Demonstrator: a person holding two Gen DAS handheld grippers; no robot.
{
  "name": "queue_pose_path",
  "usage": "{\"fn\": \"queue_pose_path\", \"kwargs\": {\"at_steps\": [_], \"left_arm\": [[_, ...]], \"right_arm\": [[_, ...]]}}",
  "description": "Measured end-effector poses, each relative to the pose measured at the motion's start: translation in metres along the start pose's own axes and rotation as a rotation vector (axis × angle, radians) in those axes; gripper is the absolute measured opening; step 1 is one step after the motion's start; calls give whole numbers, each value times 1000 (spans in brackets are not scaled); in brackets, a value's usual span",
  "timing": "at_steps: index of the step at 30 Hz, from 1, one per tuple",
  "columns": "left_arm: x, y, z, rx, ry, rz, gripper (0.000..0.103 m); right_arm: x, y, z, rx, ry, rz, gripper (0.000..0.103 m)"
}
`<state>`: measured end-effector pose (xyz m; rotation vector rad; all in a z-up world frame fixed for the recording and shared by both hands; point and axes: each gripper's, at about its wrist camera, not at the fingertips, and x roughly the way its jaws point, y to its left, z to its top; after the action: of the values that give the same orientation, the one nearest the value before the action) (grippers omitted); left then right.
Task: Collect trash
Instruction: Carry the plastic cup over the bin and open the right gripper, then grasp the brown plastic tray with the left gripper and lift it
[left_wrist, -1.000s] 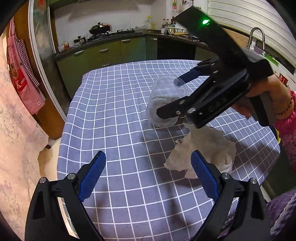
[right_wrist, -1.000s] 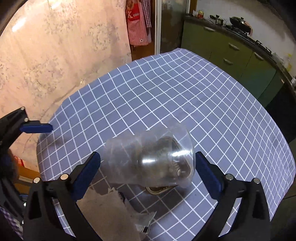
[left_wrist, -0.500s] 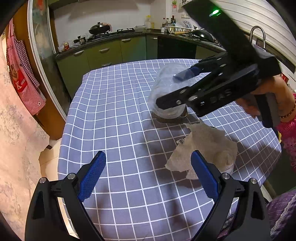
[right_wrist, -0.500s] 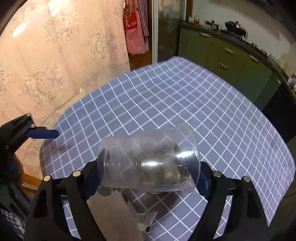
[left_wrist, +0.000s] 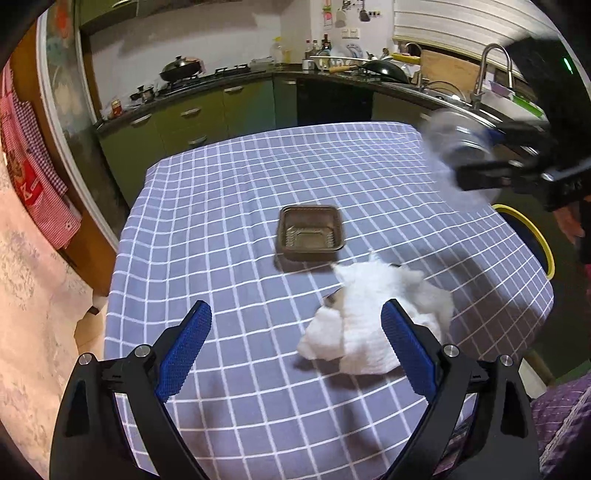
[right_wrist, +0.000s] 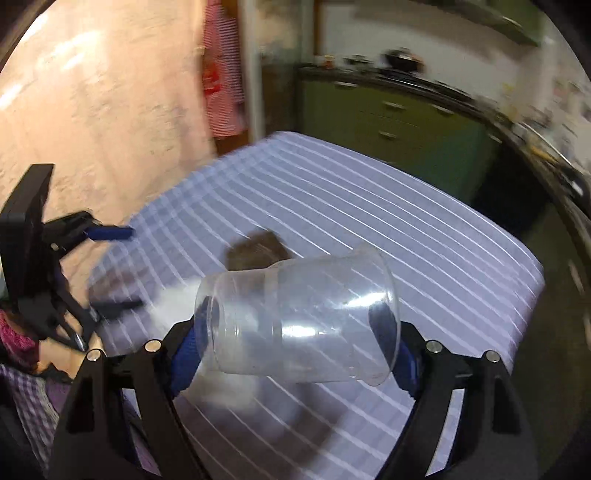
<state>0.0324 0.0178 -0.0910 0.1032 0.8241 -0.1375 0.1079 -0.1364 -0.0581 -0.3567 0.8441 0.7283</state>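
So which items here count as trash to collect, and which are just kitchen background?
Job items: clear plastic cup held in right gripper, brown plastic tray, crumpled white tissue, yellow-rimmed bin.
Background: faucet, wok, red checked cloth.

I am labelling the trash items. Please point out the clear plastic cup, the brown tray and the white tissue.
clear plastic cup (right_wrist: 295, 317): right wrist view, middle of its side wall.
brown tray (left_wrist: 311, 236): left wrist view, its inner floor.
white tissue (left_wrist: 369, 314): left wrist view, centre of the crumpled sheet.
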Motion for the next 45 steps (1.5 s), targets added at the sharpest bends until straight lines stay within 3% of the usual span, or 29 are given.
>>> {"fn": "queue_pose_path", "kwargs": {"at_steps": [10,14,19,22,24,28,45], "left_arm": [[16,-35,18,59,9,-67,92],[18,-49,25,89,5,-77,92],[18,-65,32,126,6,-78,92],[18,-70,34,142,12,-76,92],[18,-72,35,147,15,-73,92],[18,-72,36,143,16,-71,92],[44,-43,47,85,78,-22,92]], "right_arm": [[-81,-138,-156,478,78,-317,79],[-84,-171,-205,598,121,-377,79],[-75,-195,-238,668,159,-400,79],[-70,-208,-250,702,169,-415,80],[-67,-215,-253,719,173,-420,85],[-74,-218,-254,743,136,-430,88],[-79,-166,-212,634,38,-341,88]]}}
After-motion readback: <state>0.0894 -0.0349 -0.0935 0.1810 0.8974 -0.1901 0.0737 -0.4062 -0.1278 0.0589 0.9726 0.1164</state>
